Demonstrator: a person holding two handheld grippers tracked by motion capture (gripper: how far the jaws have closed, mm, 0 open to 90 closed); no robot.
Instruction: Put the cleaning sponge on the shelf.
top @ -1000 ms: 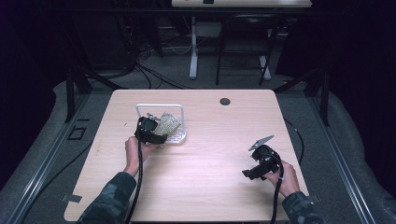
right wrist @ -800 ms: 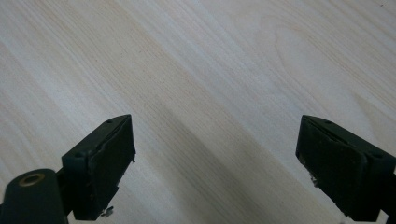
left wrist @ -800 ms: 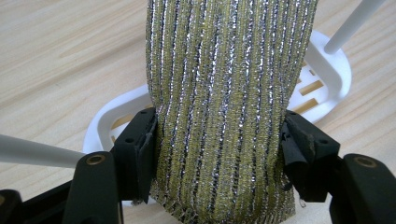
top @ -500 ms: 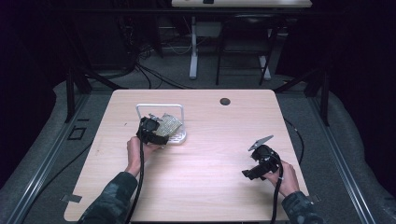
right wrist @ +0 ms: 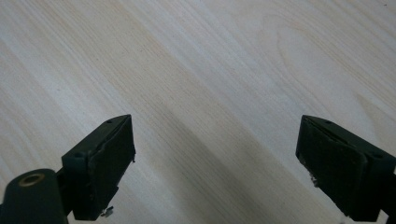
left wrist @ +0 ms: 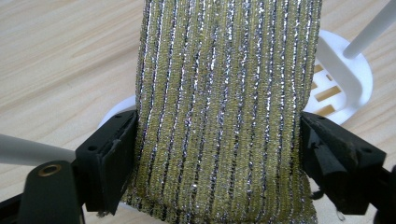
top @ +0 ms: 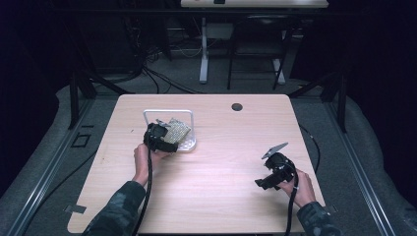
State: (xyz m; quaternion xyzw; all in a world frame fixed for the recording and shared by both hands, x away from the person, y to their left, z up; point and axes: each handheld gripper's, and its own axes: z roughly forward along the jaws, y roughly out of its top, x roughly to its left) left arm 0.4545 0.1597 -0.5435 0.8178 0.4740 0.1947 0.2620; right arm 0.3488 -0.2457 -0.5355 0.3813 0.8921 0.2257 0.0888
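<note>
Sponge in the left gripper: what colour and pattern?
Sponge: yellow-gold with silver glitter stripes; left gripper view shows it best.

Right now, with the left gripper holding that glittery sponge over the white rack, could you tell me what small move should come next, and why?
Probably ease the left gripper down a little, then open it. Its jaws clamp the gold-and-silver sponge by its two sides, directly above the white rack with its slotted base, so a short descent should seat it there. The right gripper hangs open over bare table, so it need not move.
</note>
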